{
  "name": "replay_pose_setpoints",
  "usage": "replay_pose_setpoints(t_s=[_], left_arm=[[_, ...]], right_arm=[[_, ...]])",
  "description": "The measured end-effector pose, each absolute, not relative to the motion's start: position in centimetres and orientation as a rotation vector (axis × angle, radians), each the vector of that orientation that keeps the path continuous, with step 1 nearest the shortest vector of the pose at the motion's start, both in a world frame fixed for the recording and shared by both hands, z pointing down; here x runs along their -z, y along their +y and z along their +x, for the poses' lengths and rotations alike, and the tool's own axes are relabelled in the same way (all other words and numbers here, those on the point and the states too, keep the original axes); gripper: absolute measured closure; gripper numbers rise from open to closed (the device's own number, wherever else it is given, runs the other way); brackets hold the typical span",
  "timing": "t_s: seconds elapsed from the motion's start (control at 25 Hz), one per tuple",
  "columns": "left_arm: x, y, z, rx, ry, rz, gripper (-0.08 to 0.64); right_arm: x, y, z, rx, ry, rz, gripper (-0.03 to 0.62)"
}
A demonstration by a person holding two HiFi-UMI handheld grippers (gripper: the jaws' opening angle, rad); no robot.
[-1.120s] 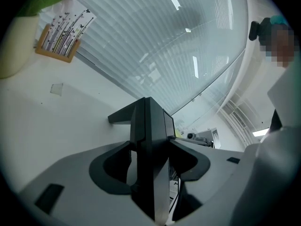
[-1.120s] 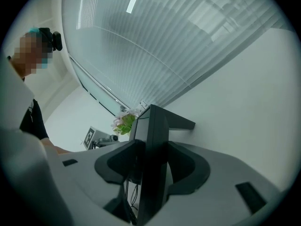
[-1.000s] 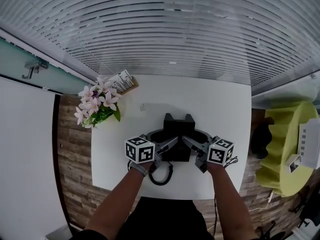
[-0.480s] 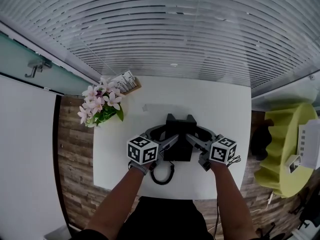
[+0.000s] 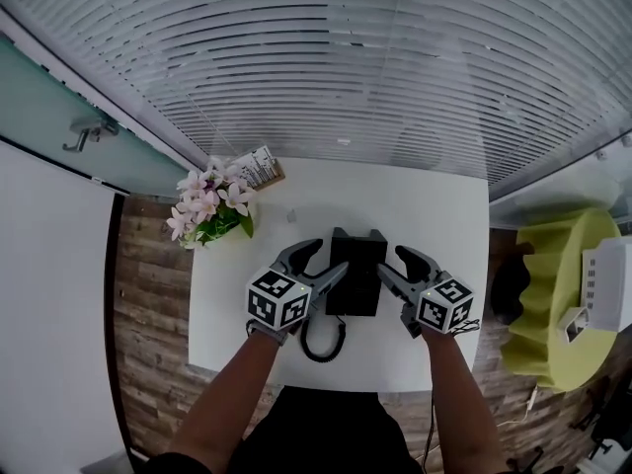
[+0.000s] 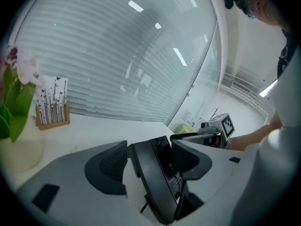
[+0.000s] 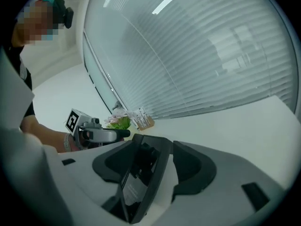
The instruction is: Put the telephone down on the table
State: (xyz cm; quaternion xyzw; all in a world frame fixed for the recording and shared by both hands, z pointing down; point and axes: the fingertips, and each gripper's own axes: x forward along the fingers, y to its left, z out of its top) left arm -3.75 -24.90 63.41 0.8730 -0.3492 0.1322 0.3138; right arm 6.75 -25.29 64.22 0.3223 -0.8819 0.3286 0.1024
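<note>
Telephone [image 5: 357,273] lies flat on the table [image 5: 434,205], mid-scene, long axis near-to-far, cord [image 5: 321,342] at its near end. Left gripper [image 5: 328,256] flanks its left edge and right gripper [image 5: 391,261] its right, equally near. Both pairs of jaws have just been opening and stand wide, with a phone edge between them unpressed.

My left tool [image 5: 323,262] and right tool [image 5: 393,265] were light grey plastic with dark, scooped pads [image 6: 106,167]. The left cube [image 5: 278,299] and right cube [image 5: 444,304] were white with black square markers. A pale band [image 7: 66,142] circled my left wrist. My clothing [image 5: 326,428] was black.
</note>
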Motion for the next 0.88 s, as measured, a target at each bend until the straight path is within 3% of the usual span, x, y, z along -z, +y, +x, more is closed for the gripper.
replay_pose_setpoints(t_s=[0.88], left_arm=[[-39.6,-11.2,-3.7,-0.179,-0.938,2.8,0.278]], right_arm=[[-39.8,-12.4,3.2,-0.302,-2.92,0.879,0.333]])
